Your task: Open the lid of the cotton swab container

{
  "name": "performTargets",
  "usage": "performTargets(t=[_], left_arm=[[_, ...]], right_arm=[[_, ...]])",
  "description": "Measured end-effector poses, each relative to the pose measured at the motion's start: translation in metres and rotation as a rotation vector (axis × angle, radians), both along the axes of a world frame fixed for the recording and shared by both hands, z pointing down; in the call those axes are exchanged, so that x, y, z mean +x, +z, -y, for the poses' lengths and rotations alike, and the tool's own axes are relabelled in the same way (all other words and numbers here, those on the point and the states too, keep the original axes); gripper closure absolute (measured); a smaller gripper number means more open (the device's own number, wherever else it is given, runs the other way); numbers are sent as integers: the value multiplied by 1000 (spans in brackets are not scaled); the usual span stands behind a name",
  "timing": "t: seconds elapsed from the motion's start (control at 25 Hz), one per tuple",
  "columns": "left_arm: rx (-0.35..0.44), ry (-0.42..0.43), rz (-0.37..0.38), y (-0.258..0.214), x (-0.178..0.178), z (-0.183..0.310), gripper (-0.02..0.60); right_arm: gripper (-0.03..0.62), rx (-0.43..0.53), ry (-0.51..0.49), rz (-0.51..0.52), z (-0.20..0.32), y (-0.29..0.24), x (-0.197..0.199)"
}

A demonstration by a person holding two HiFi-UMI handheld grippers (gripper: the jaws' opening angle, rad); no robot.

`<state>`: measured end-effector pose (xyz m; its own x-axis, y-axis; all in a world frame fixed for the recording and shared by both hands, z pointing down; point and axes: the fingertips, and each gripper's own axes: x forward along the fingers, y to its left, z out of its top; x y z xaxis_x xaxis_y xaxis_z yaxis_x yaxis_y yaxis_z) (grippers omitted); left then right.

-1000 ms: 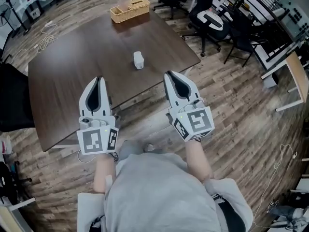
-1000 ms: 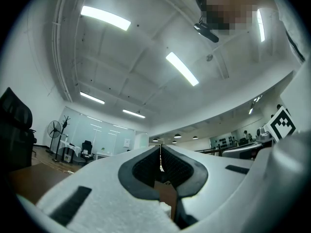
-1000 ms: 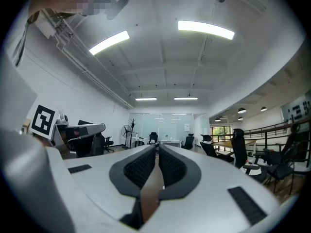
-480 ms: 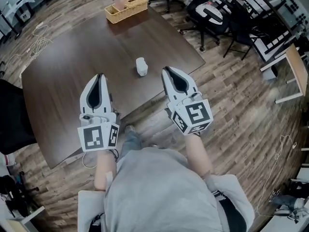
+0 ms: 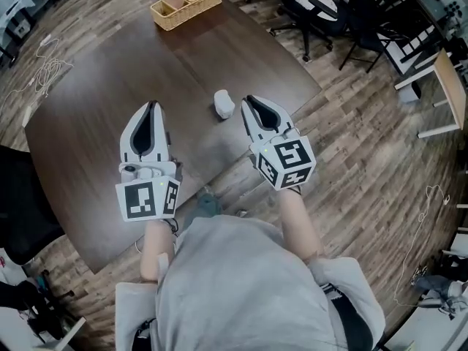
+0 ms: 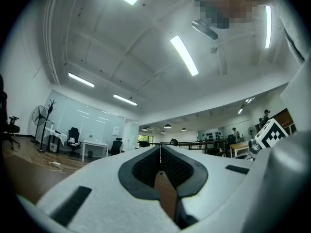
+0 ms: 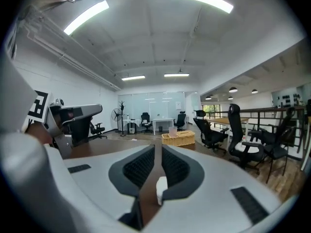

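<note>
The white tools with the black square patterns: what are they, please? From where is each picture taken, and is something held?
There is no robot here: a person holds a two-jaw gripper in each hand, the left gripper and the right gripper. The marked cubes are parts of them. The head view comes from a camera on the person's head, looking down. The other two come from cameras riding on each gripper, looking along its jaws. On the dark table are a small white cotton swab container, just ahead of the right gripper, and a wicker basket at the far edge. Both grippers are shut and hold nothing.
</note>
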<state>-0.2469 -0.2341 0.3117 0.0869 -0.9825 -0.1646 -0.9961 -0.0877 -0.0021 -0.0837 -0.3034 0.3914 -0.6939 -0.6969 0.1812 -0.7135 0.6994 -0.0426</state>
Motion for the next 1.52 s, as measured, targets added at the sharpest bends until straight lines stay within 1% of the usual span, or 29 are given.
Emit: performTargets(t=[0.2,0.24,0.32,0.44,0.56,0.64,0.84,1.04,1.32,1.44,1.52], left_arm=[[-33,44,-5,13,-10,24,569],[-41,53,-6,17,-11,28,569],[-58,72,-9,24,-12,36,569],[-84,102,-13,34,-12,50,569],[-105,130,-16,43,-11,62,569],[-121,146,-18,50,-11,69,569],[-162,178,-24,66,-12,84,569],[-204,198,-25,83,-13,91,569],[-234,180,-25,97,-25,98,569],[-241,172,-25,100,-30,99,569],[-243,169,-24,101,-31,99,569]], right_arm=[[565,-117,11,-43,12,51,-13],[553,-143,14,-47,13,61,-14],[500,-192,19,-54,17,82,-16],[457,-255,25,-84,21,111,-18],[385,-331,8,-111,22,142,-24],[362,-363,12,-126,24,159,-27],[353,-389,38,-183,35,193,-32],[353,-392,79,-207,46,213,-33],[353,-391,87,-245,58,232,-44],[355,-398,100,-282,62,238,-45],[370,-391,101,-293,62,239,-46]])
